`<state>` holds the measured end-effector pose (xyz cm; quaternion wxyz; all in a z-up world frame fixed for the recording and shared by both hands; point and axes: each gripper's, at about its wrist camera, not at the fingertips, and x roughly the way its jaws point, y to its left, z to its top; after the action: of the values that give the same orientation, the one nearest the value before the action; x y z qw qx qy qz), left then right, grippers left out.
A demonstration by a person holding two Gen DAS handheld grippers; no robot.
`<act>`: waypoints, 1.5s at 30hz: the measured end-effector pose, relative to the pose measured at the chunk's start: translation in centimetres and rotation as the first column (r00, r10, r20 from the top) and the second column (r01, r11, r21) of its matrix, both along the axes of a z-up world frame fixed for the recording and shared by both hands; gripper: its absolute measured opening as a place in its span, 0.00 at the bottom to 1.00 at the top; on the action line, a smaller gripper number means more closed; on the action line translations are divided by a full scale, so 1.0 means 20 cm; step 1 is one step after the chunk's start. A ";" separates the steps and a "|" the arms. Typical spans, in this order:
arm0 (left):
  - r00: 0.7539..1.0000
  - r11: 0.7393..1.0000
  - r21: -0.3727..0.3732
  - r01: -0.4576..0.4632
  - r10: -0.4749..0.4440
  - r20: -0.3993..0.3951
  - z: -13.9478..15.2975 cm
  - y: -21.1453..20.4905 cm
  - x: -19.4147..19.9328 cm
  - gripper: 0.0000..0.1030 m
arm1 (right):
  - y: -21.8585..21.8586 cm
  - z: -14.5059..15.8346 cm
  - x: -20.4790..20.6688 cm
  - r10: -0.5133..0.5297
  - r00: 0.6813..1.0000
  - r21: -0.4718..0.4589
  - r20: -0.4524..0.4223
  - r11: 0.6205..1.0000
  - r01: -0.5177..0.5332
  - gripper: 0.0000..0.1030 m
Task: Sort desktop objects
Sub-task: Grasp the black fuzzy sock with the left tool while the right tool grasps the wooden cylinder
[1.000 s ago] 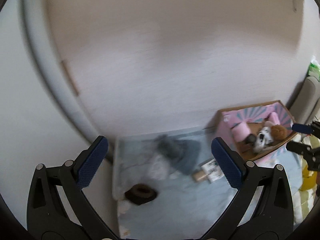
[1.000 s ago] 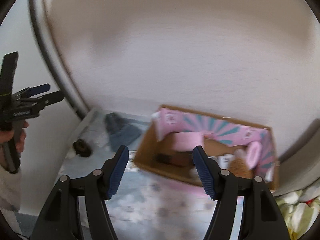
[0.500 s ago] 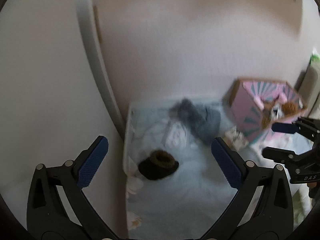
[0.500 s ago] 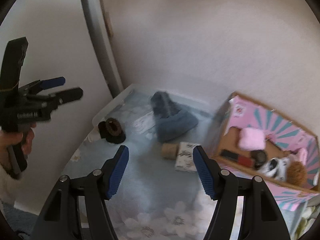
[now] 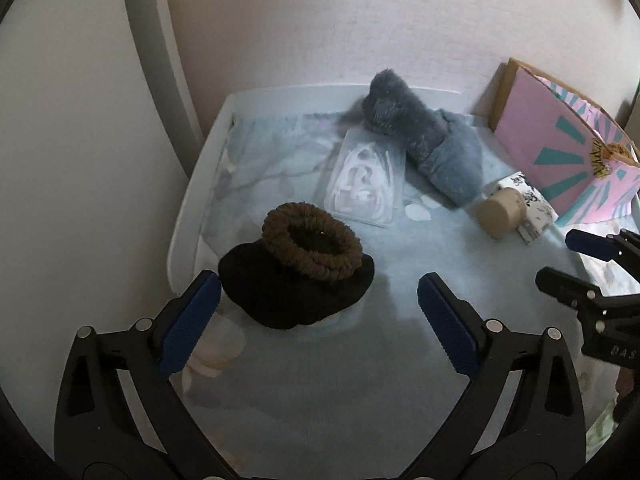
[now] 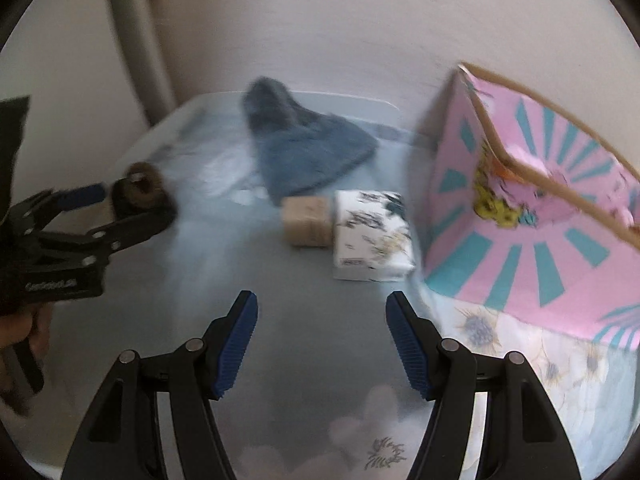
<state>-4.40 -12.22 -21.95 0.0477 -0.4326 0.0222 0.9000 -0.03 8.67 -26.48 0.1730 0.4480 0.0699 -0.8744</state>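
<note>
Left edge of my left view: a white tray rim [image 5: 188, 216] with a pale blue cloth [image 5: 360, 360] laid over the surface. My left gripper [image 5: 318, 320] has its jaws spread wide and holds nothing; the left pad sits just beside a black pouch [image 5: 296, 296], not clearly touching. A brown scrunchie [image 5: 312, 244] rests on top of that pouch. Behind it lies a clear packet [image 5: 364, 184] with white cord inside, flat on the cloth. Farther back, a grey-blue fuzzy hat [image 5: 432, 148] lies on its side, its edge overlapping the packet's upper corner. To the right of the hat, a beige roll [image 6: 306, 220] touches a white tissue pack [image 6: 372, 234] with dark print. My right gripper [image 6: 322, 342] hangs above the bare cloth in front of these two, jaws apart, empty. Right view is blurred, so fine detail is lost. At far right stands a pink box [image 6: 532, 248] with teal rays and cardboard rims, just beside the tissue pack; its contents I cannot make out.
</note>
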 end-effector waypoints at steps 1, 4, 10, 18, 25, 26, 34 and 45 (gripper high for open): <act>1.000 1.000 0.007 -0.003 0.003 -0.001 0.00 -0.01 0.00 0.96 | 0.01 -0.01 -0.01 -0.018 1.000 -0.003 0.001 1.000 0.018 0.61; 1.000 1.000 0.018 -0.003 0.003 -0.001 -0.01 -0.01 -0.02 0.96 | 0.02 -0.02 -0.05 -0.047 0.999 0.002 -0.013 0.999 0.047 0.61; 1.000 1.000 0.006 0.010 -0.010 0.022 -0.08 0.00 -0.09 0.93 | -0.01 -0.05 -0.12 -0.072 0.996 0.046 -0.043 0.996 0.074 0.61; 0.999 0.999 0.011 0.037 -0.037 0.022 -0.10 0.00 -0.10 0.70 | -0.06 -0.08 -0.18 -0.057 0.996 0.085 -0.070 0.994 0.063 0.61; 0.996 0.997 -0.005 0.081 -0.081 0.041 -0.06 0.04 -0.12 0.37 | -0.11 -0.04 -0.18 0.014 0.994 0.086 -0.104 0.996 -0.005 0.61; 0.996 0.996 -0.009 0.084 -0.084 0.040 -0.06 0.04 -0.12 0.36 | -0.12 -0.03 -0.18 0.026 0.993 0.107 -0.119 0.994 -0.013 0.61; 0.996 0.997 0.036 0.074 -0.076 0.046 -0.08 0.02 -0.15 0.33 | -0.13 -0.07 -0.22 0.045 0.995 0.129 -0.092 0.991 -0.032 0.61; 0.996 0.996 0.053 0.076 -0.078 0.041 -0.06 0.03 -0.14 0.32 | -0.15 -0.04 -0.11 0.040 0.995 0.081 -0.089 0.996 -0.033 0.61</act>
<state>-7.12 -11.69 -23.15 0.0938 -0.4495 0.0148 0.8882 -2.19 5.71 -27.27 0.1677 0.4131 0.1203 -0.8870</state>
